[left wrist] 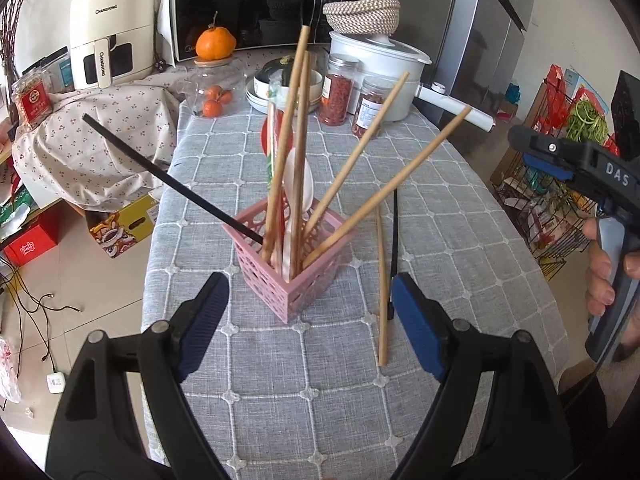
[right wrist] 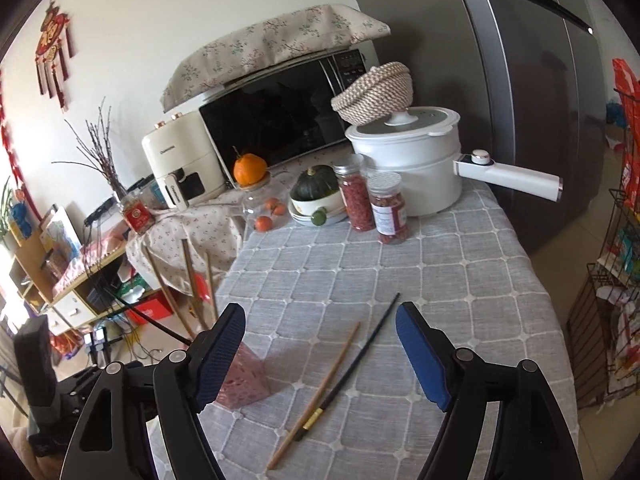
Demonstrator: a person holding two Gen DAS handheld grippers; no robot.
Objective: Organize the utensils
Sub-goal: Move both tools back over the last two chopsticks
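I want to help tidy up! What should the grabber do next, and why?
Probably lower the open right gripper onto the black chopstick lying beside the wooden chopstick on the grey tablecloth; both are still outside the pink lattice basket.

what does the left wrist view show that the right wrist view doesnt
Only the left wrist view shows the pink basket in full, with wooden chopsticks, a black chopstick and a white spoon standing in it, plus the right gripper seen from outside.

Only the right wrist view shows the gold band on the black chopstick on the cloth and the red wall ornament.

Both show the loose wooden chopstick beside that black one, the microwave, the white pot and open fingers.
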